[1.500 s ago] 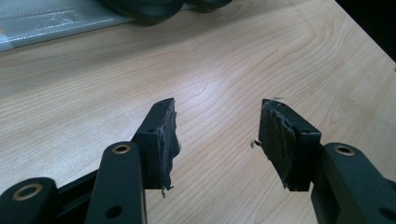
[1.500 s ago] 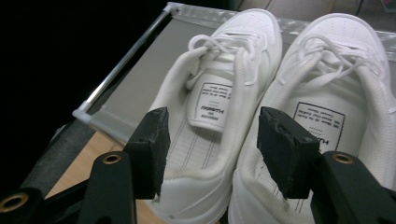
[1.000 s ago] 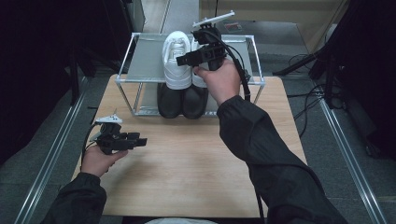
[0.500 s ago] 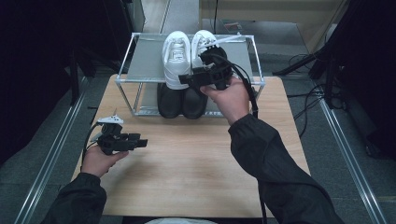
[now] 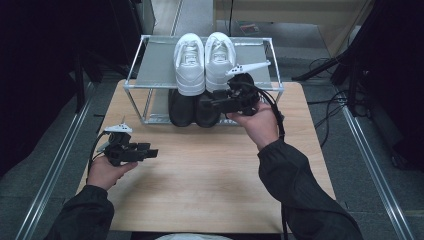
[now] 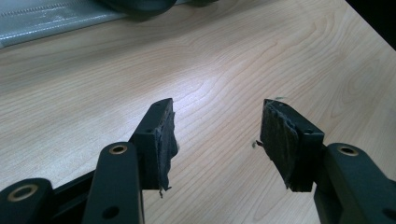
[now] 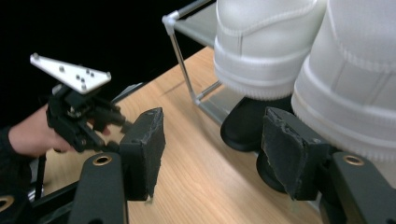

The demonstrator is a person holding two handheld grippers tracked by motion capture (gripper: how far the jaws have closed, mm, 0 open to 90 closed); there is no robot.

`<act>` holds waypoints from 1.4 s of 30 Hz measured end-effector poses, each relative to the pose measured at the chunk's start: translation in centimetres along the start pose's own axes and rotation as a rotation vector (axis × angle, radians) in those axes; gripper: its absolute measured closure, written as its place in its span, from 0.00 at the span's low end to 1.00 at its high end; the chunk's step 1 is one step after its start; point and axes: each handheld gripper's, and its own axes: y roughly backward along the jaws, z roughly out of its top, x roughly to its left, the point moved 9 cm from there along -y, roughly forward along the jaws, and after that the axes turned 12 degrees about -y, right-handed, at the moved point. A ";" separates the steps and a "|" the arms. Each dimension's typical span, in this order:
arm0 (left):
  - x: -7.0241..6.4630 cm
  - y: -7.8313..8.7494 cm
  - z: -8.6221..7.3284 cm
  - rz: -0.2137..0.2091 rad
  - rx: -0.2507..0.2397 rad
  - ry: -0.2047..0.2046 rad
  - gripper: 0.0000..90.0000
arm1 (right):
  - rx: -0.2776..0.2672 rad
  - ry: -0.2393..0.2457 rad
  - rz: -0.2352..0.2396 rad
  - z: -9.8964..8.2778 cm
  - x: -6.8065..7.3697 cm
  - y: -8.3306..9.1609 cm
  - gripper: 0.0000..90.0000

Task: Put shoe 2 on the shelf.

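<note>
I was working at the shoe rack at the far end of the table. Two white shoes sat side by side on its top shelf, toes toward me. Two black shoes sat under them on the low shelf, with their toes sticking out onto the wood.

My right gripper was low, just in front of the black shoes, and its tip pointed at the one on the right. Its jaws had just been opening, and they stood wide apart with nothing between them. In the right gripper view, the black shoe lay just past my fingertips, and the white shoes hung over the shelf edge above it. I was not touching any shoe yet.

My left gripper waited near the left edge of the table, well away from the rack. Its jaws were spread too, with only bare wood between them.

I think I was at the reaching step, going for a black shoe. Next I would need to slide one jaw on each side of the toe, stay under the white shoes so I did not bump them, then squeeze and pull it out.
</note>
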 end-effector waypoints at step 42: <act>-2.8 -0.3 0.6 -0.048 -0.002 -0.067 0.49 | 0.035 -0.067 -0.030 -14.9 -6.1 1.9 0.43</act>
